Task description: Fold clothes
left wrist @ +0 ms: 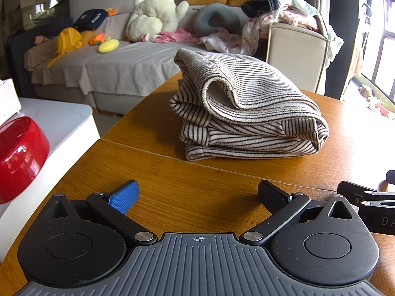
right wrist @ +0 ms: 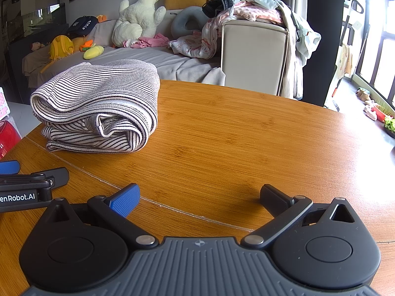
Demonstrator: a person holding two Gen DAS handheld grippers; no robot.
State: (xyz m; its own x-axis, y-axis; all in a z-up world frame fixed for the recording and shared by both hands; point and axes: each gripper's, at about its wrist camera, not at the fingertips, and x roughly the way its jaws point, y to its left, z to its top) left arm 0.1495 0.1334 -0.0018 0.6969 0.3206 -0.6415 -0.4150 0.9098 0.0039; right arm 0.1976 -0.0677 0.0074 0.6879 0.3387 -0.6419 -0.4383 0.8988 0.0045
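Note:
A beige garment with thin dark stripes (left wrist: 246, 108) lies folded in a thick stack on the round wooden table (left wrist: 153, 197). It also shows in the right wrist view (right wrist: 98, 108), at the table's left part. My left gripper (left wrist: 197, 197) is open and empty, low over the table, a short way in front of the stack. My right gripper (right wrist: 200, 199) is open and empty, to the right of the left one, with the stack ahead to its left. The left gripper (right wrist: 27, 180) shows at the right wrist view's left edge.
A red bowl (left wrist: 19, 157) sits on a white side table (left wrist: 61, 120) at the left. Behind the table stand a grey sofa (left wrist: 128, 66) with plush toys and a beige chair (right wrist: 254, 56) piled with clothes. Windows are at the right.

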